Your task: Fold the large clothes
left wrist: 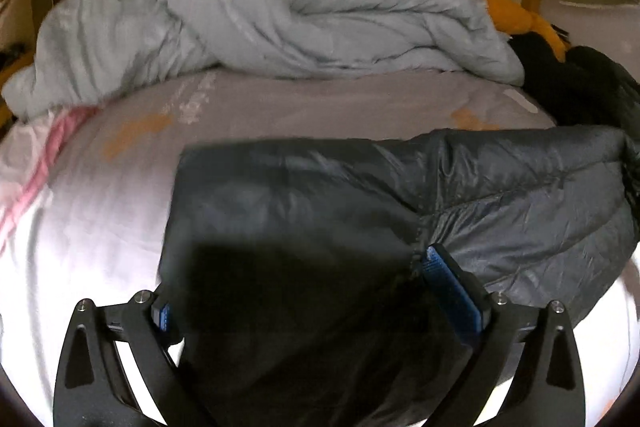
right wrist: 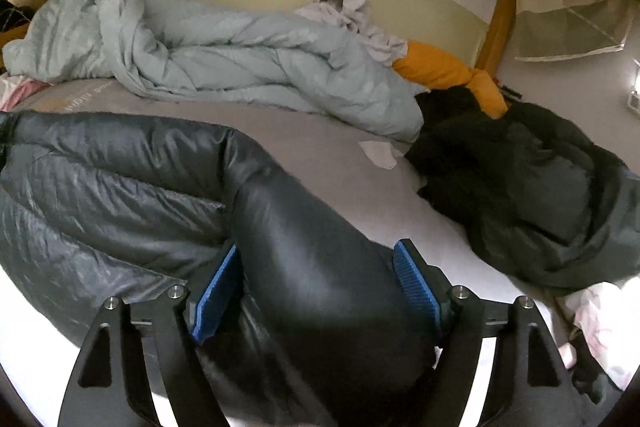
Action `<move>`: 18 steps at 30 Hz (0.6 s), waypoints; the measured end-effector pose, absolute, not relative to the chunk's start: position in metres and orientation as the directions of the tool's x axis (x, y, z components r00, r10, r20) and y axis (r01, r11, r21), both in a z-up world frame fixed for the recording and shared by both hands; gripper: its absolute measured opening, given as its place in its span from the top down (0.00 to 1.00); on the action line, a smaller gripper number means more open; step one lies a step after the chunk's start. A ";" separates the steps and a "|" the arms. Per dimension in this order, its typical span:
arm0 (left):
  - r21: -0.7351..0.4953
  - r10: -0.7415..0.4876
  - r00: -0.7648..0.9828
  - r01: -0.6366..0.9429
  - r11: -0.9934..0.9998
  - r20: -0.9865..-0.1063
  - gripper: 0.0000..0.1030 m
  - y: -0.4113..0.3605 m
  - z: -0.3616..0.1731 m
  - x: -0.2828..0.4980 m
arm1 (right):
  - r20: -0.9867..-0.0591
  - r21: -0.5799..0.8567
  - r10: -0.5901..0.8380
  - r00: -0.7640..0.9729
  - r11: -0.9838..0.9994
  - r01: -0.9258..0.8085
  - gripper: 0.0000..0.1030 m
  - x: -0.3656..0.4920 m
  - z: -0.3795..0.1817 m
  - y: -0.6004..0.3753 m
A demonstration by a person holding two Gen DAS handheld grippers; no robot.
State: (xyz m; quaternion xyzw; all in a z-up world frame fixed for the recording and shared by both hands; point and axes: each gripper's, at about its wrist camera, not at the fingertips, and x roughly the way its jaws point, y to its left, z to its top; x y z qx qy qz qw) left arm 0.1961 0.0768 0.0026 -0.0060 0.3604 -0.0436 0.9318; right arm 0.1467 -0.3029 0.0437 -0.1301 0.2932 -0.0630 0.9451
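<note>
Straddling the dark puffer jacket (left wrist: 320, 211) at the bed's (left wrist: 100, 227) near edge, your left gripper (left wrist: 304, 291) and right gripper (right wrist: 316, 287) gape wide, jaws released; slick fabric may slip when you clench.

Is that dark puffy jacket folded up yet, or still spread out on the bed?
Partly folded: the jacket has a sleeve doubled over its quilted body, which lies broad across the bed.

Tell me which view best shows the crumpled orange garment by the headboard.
Right wrist view: the crumpled orange garment shows as a broad fold between the pale blue quilt and a dark clothes pile. Left wrist view catches only a small orange patch near the edge.
</note>
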 end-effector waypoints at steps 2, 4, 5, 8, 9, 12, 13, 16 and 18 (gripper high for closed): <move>-0.055 -0.095 0.733 0.079 0.995 -0.673 0.00 0.079 -0.003 0.197 | -0.540 -0.290 -0.206 0.816 0.956 0.050 0.16 0.153 0.036 -0.305; -0.058 -0.096 0.738 0.078 0.995 -0.668 0.00 0.081 -0.004 0.194 | -0.543 -0.285 -0.206 0.814 0.957 0.052 0.16 0.153 0.031 -0.308; -0.060 -0.098 0.745 0.077 0.995 -0.660 0.00 0.082 -0.002 0.191 | -0.542 -0.285 -0.211 0.813 0.957 0.058 0.16 0.152 0.030 -0.310; -0.037 -0.074 0.780 0.065 0.997 -0.621 0.00 0.084 0.009 0.178 | -0.500 -0.286 -0.239 0.833 0.953 0.101 0.16 0.135 0.034 -0.315; -0.009 -0.055 0.799 0.062 0.998 -0.599 0.00 0.083 0.015 0.173 | -0.480 -0.277 -0.241 0.844 0.954 0.115 0.16 0.127 0.038 -0.318; 0.066 -0.029 0.869 0.071 0.995 -0.494 0.00 0.078 0.039 0.148 | -0.414 -0.253 -0.253 0.874 0.955 0.156 0.16 0.109 0.056 -0.322; 0.074 -0.036 0.887 0.079 0.994 -0.461 0.00 0.077 0.047 0.140 | -0.390 -0.247 -0.251 0.886 0.955 0.161 0.15 0.103 0.065 -0.321; 0.049 -0.083 0.919 0.111 0.993 -0.386 0.00 0.074 0.070 0.125 | -0.325 -0.208 -0.194 0.926 0.969 0.130 0.15 0.088 0.091 -0.316; 0.018 -0.117 0.917 0.135 0.991 -0.380 0.00 0.069 0.081 0.124 | -0.313 -0.165 -0.125 0.942 0.983 0.076 0.15 0.084 0.105 -0.310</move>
